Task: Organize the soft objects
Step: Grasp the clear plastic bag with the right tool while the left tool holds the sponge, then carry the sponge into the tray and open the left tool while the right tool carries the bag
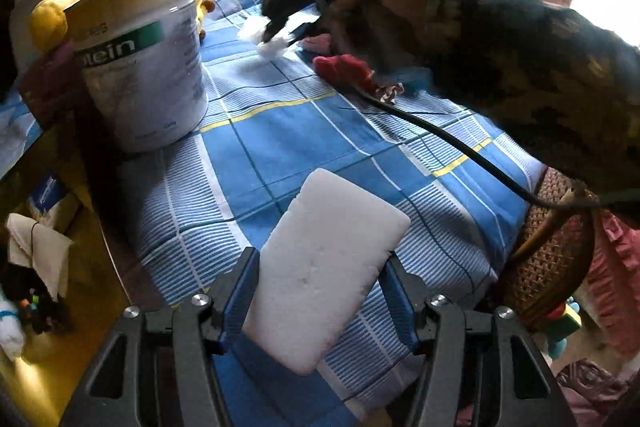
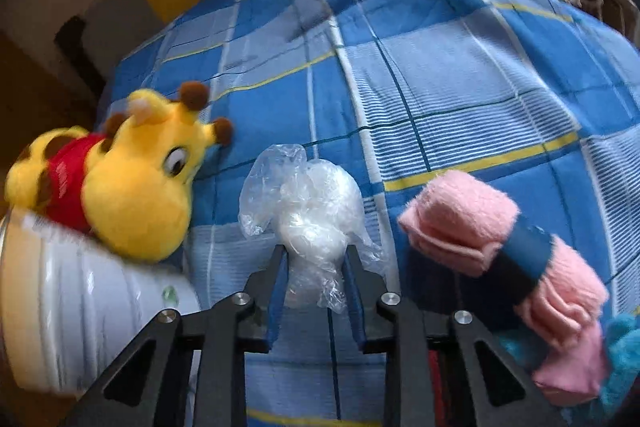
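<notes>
My left gripper [image 1: 320, 267] is shut on a white foam sponge [image 1: 324, 267] and holds it above the blue checked cloth [image 1: 304, 143]. My right gripper [image 2: 314, 259] is shut on a clear plastic bag of white stuffing [image 2: 308, 211]; in the left wrist view it shows far across the table [image 1: 276, 37]. A yellow giraffe plush [image 2: 116, 179] lies against a white tin [image 2: 80, 307], which stands at the left in the left wrist view [image 1: 148, 67]. A rolled pink towel with a blue band [image 2: 508, 255] lies right of the bag. A red soft item [image 1: 344, 69] lies under the person's arm.
The person's camouflage sleeve [image 1: 520, 59] and a black cable [image 1: 460, 147] cross the table's right side. A wicker basket [image 1: 552, 251] stands off the right edge. A teal fluffy item [image 2: 624, 351] lies beside the pink towel. Clutter lies on the floor at left [image 1: 36, 267].
</notes>
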Demonstrator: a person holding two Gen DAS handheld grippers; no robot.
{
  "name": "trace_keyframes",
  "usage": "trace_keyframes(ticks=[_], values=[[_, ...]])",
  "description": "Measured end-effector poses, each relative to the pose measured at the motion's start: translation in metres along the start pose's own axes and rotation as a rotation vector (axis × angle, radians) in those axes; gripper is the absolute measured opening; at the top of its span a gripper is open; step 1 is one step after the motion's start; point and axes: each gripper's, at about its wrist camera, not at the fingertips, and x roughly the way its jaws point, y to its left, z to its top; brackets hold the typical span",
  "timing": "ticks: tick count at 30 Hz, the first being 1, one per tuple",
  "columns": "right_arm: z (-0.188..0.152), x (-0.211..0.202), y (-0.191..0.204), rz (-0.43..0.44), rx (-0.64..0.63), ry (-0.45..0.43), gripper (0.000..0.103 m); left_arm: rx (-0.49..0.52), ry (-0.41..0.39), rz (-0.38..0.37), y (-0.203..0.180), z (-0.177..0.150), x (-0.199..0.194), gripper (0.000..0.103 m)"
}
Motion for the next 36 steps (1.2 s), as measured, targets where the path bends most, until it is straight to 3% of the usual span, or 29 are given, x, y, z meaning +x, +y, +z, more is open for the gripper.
trace_keyframes(ticks=[9,13,26,36], values=[[-0.051,-0.059,-0.018,-0.041,-0.152,-0.023,0.025,-0.037,0.013,0.032,-0.004,-0.010,0.009,0.061],[-0.068,-0.060,-0.038,-0.055,-0.130,-0.030,0.025,-0.034,-0.003,0.061,-0.006,-0.012,0.006,0.061],[-0.068,-0.062,-0.043,-0.086,-0.143,-0.056,0.025,-0.069,-0.091,0.107,-0.005,-0.019,-0.026,0.061],[-0.069,-0.063,-0.040,-0.096,-0.160,-0.058,0.025,-0.201,-0.206,0.171,0.024,-0.018,-0.072,0.061]])
